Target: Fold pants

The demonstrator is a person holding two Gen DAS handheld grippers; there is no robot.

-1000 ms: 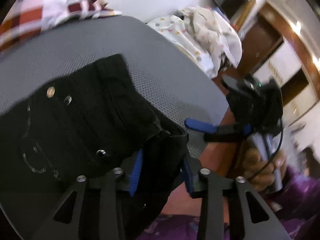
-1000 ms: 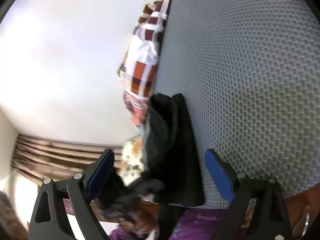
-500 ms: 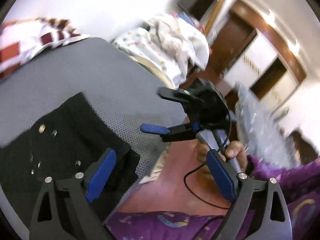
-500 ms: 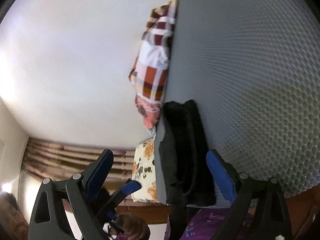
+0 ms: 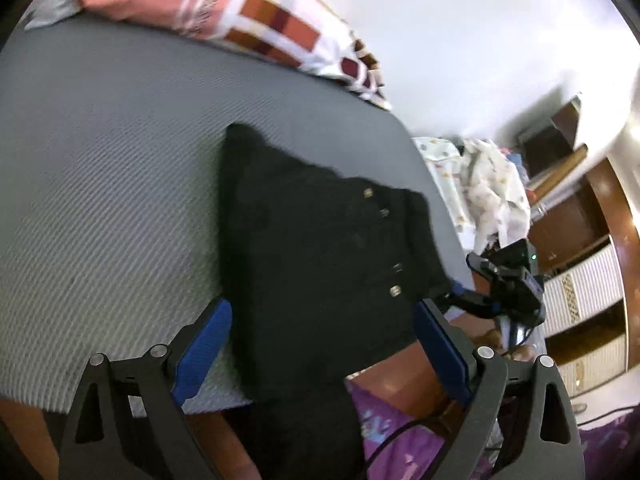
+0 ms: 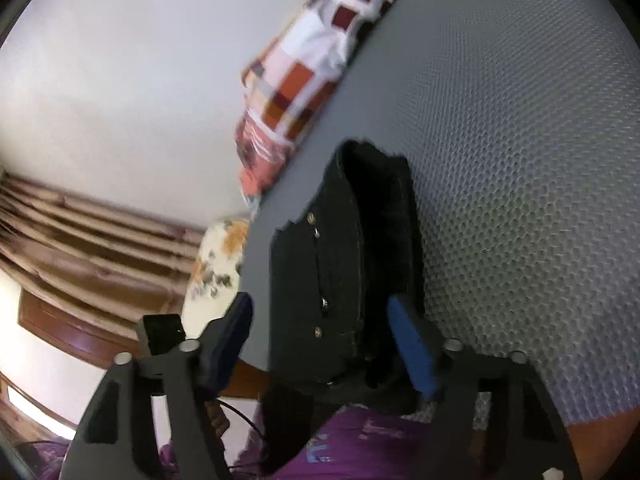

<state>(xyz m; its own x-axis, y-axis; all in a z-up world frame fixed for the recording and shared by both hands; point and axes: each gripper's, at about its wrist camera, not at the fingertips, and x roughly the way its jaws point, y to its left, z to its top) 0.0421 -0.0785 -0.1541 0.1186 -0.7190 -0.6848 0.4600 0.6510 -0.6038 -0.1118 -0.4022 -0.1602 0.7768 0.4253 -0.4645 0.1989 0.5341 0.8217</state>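
The black pants [image 5: 320, 248] lie folded on the grey mesh mat [image 5: 104, 168], with one end hanging over the near edge. Metal studs show on the top layer. My left gripper [image 5: 320, 354] is open, its blue pads on either side of the pants' near end, holding nothing. My right gripper [image 6: 320, 344] is open too, its pads straddling the near end of the pants [image 6: 344, 264] from the other side. In the left wrist view the right gripper [image 5: 476, 304] shows beside the pants' right edge.
A red, orange and white checked cloth [image 5: 256, 20] lies at the mat's far edge. A pile of pale patterned cloth [image 5: 484, 196] sits beyond the mat's right side. Wooden furniture [image 5: 576, 216] stands at the right. A floral cushion [image 6: 216, 268] lies beside the mat.
My left gripper let go of the pants' corner, opened, and swung round over the folded pants. My right gripper moved in closer, its pads now straddling the pants' near end.
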